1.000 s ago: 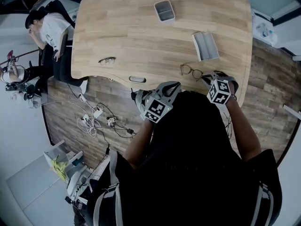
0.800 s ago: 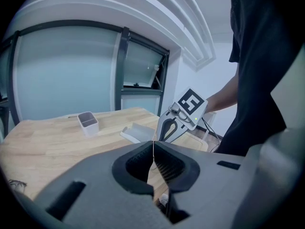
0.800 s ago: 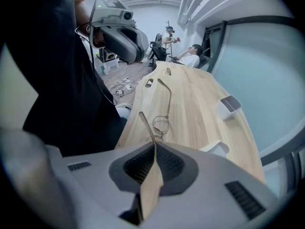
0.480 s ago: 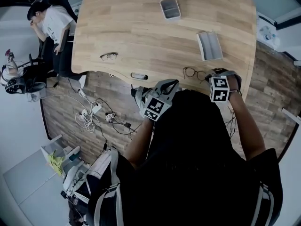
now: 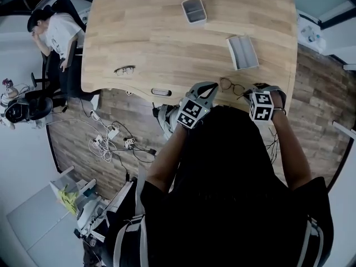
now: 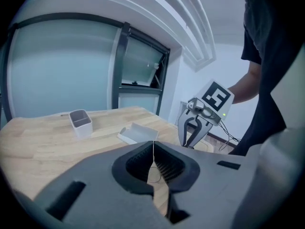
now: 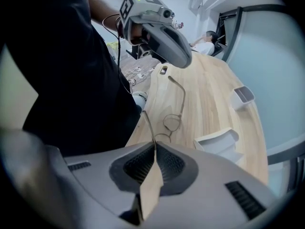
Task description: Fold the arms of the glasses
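Observation:
Thin wire-rimmed glasses [image 5: 231, 85] lie with arms unfolded near the front edge of the wooden table [image 5: 144, 43]. In the right gripper view the glasses [image 7: 172, 122] sit just ahead of my right gripper [image 7: 154, 147], which is shut on the end of one arm. The other arm runs away from me, and its hooked tip lies free just under my left gripper [image 7: 187, 61]. In the left gripper view my left gripper [image 6: 153, 149] is shut, with a lens ring showing just below the jaws. From above, the left gripper [image 5: 208, 88] and right gripper [image 5: 246, 93] flank the glasses.
A second pair of glasses [image 5: 125, 70] lies at the table's left. A small grey bin [image 5: 194, 11] stands at the back and an open white case [image 5: 242, 53] to the right. A person [image 5: 55, 32] sits at the far left. Cables [image 5: 111, 141] lie on the floor.
My left gripper has risen from below the table edge up to the glasses. The right gripper has stayed at the glasses' right side.

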`<state>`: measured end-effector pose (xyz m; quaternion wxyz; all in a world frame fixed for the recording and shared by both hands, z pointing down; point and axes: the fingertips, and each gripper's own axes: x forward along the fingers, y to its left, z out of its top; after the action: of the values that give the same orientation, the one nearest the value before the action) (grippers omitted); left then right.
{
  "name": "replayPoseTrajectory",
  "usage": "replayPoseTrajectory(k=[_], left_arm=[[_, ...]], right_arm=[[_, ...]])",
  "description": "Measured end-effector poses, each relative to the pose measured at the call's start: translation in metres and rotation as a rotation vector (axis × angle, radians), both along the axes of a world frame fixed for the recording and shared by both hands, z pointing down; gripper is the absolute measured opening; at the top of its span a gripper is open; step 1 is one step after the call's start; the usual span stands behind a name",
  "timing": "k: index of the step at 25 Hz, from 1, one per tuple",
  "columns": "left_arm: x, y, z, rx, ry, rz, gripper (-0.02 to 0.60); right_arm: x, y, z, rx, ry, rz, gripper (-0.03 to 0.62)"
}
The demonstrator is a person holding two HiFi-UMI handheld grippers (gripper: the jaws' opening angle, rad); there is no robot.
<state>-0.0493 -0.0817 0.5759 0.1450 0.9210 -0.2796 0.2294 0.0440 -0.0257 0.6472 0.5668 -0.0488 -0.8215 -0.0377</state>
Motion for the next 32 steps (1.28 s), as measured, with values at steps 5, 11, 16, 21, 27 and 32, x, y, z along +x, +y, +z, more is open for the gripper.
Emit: replayPoseTrajectory(k=[5,11,16,21,27,32], left_arm=[[0.013,-0.006,0.018,-0.044,-0.032,0.037,0.018],[0.015,0.002,0.025,-0.075,-0.037,0.048,0.018],[0.016,0.005,0.029,-0.091,-0.043,0.051,0.018],[0.016,0.004,0.03,-0.105,-0.046,0.048,0.018],[0.004,0.007,0.029,-0.117,-0.049,0.017,0.018],[-0.003,0.011,0.03,-0.128,-0.049,-0.004,0.018]], right_arm=[[-0.003,-0.003,0.0,0.011,-0.014,0.016,0.037],[-0.013,-0.011,0.0,0.007,-0.078,0.09,0.037],[-0.029,-0.019,0.012,0.006,-0.132,0.161,0.037],[-0.04,-0.02,0.037,-0.02,-0.102,0.138,0.037],[-0.042,-0.017,0.053,-0.042,-0.08,0.113,0.037],[-0.046,-0.017,0.06,-0.059,-0.082,0.111,0.037]])
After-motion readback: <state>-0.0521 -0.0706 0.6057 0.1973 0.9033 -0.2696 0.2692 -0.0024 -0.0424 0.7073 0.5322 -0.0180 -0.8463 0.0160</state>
